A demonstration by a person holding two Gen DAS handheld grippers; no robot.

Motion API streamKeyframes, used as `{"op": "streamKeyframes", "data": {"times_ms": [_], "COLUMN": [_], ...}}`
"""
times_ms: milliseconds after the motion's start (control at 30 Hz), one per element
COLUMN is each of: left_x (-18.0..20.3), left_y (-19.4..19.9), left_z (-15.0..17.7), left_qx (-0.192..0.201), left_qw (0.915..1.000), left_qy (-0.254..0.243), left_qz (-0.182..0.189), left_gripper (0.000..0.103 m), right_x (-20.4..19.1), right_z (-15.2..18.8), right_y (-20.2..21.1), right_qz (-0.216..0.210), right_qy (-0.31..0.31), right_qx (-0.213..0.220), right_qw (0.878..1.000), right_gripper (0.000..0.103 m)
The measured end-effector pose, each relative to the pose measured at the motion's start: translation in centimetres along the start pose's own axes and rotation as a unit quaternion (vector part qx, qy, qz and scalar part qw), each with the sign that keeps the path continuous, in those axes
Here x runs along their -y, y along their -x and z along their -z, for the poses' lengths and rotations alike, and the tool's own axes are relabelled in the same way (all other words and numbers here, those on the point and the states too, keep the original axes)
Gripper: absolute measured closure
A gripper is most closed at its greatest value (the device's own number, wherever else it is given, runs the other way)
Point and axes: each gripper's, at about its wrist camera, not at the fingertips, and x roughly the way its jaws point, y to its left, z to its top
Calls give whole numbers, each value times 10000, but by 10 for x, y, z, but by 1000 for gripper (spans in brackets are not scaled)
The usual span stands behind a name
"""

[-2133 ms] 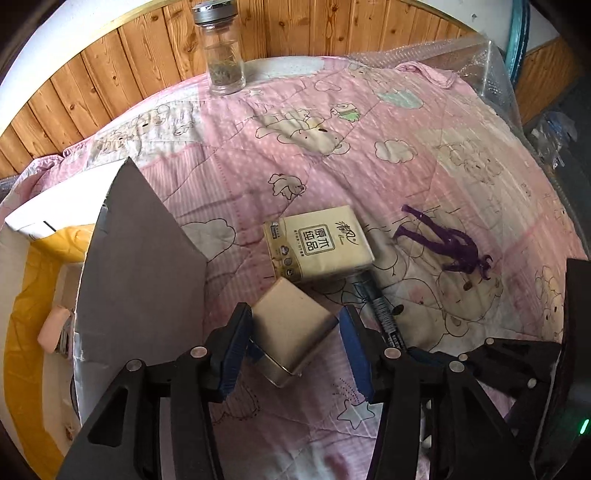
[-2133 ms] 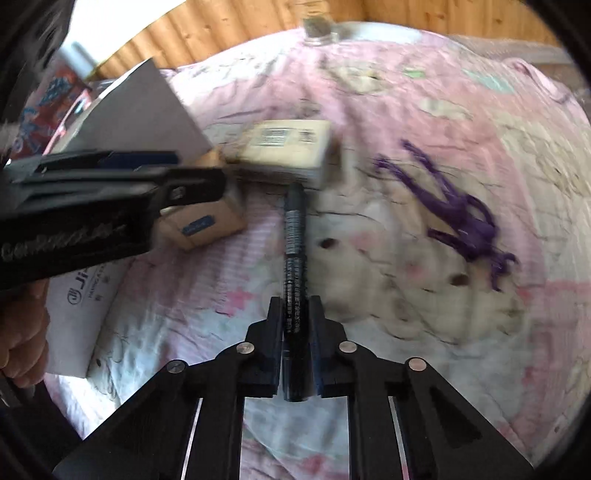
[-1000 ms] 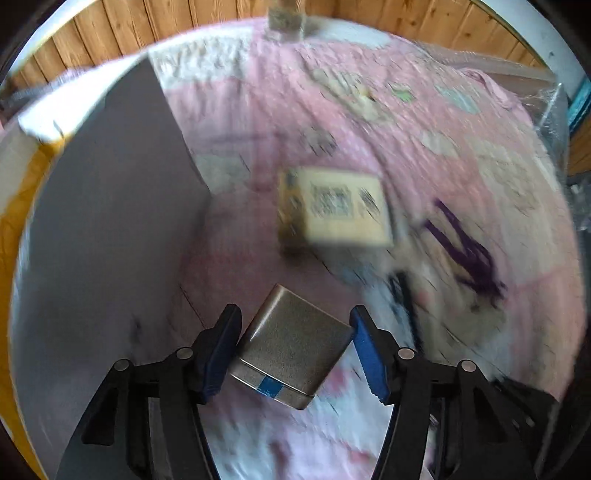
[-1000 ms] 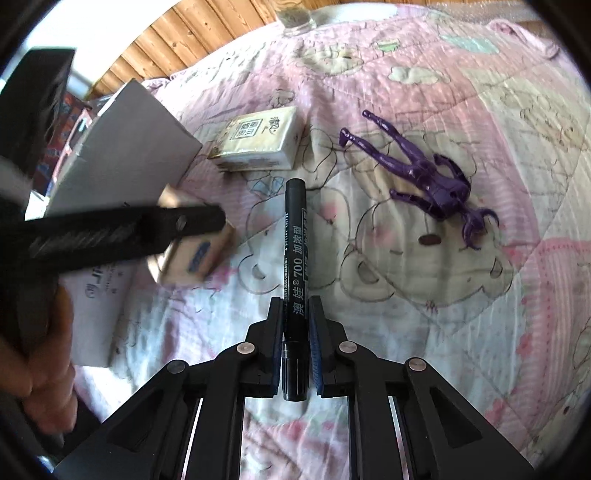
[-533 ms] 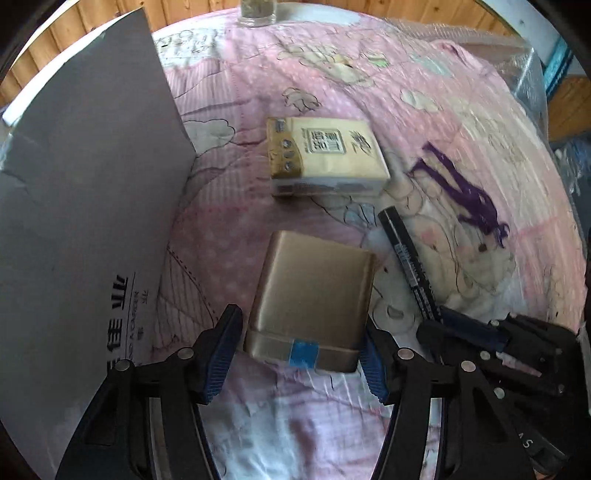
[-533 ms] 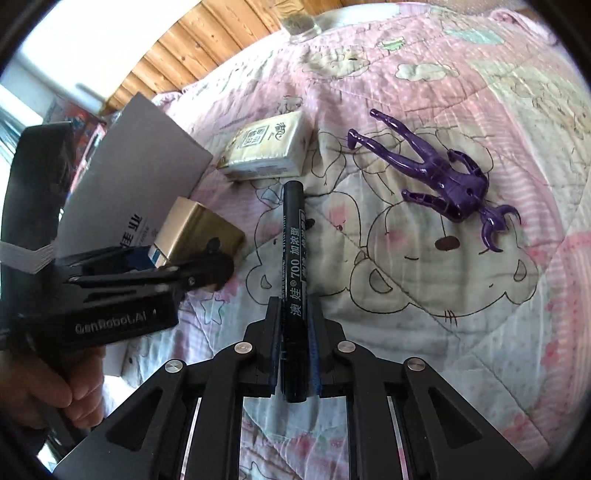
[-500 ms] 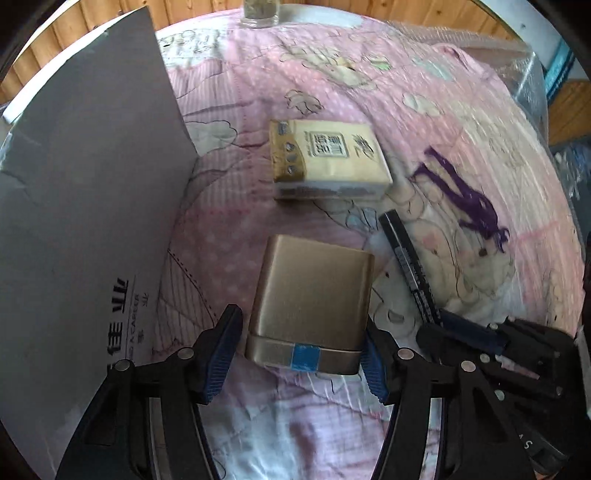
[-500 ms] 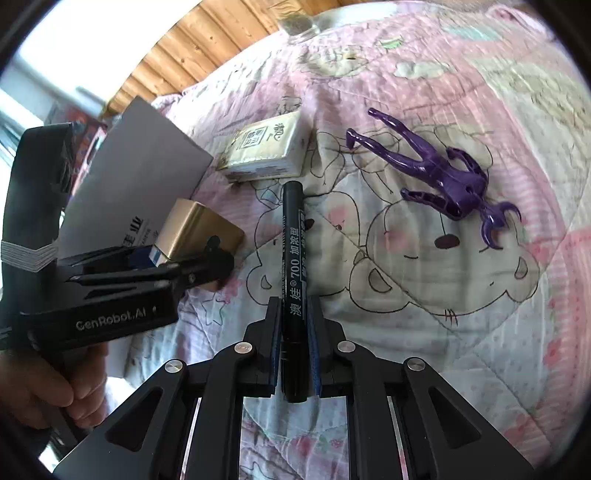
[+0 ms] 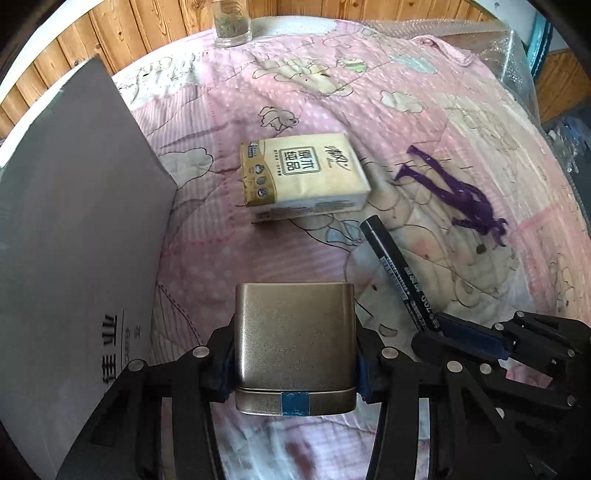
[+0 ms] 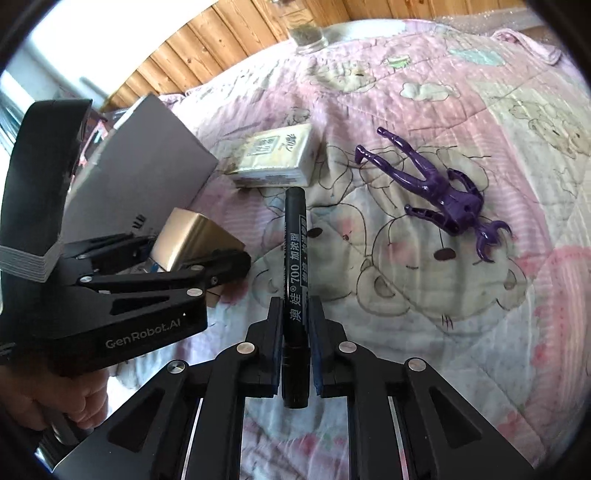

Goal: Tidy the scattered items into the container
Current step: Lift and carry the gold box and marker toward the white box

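My left gripper (image 9: 295, 354) is shut on a gold metal tin (image 9: 294, 336) with a blue tape strip, held just above the pink quilt; the same tin (image 10: 192, 240) shows in the right wrist view. My right gripper (image 10: 295, 317) is shut on a black marker (image 10: 294, 258), which points away along the fingers; that marker (image 9: 395, 269) lies right of the tin. The grey cardboard box (image 9: 70, 229), the container, stands at the left, its inside hidden. A tissue pack (image 9: 303, 171) and a purple toy figure (image 9: 454, 194) lie on the quilt ahead.
A glass jar (image 9: 232, 22) stands at the far edge by the wooden wall panelling (image 9: 155, 22). Clear bubble wrap (image 9: 491, 40) sits at the far right. A hand (image 10: 55, 402) holds the left gripper's handle. Bare quilt (image 10: 480, 332) spreads to the right.
The left gripper closed on the gold tin, lifted it and straightened it square between its fingers, swinging toward the box side. The right gripper keeps hold of the marker and has lifted slightly.
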Motion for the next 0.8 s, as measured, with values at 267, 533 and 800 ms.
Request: {"op": "streamKeyframes", "data": {"times_ms": [267,533,800], "left_x": [13,11,9], "left_y": [41,71,109], "left_z": [23,49,75], "left_qx": [256,415,642], "left_qw": [9997,9989,9972], "left_qy": [-1,39,75], "left_qz": [-19,205,377], "left_gripper": [54,54,54], "right_x": [-15,-39,-58], "right_z": [26,54,85], "right_y": [16,29,51], "right_qz": [129,302,369], "right_qy": [66,317,562], "right_qx": [-122,-202,-258], "right_qw": [9998,9988,9974], "right_gripper": [89,89,89]}}
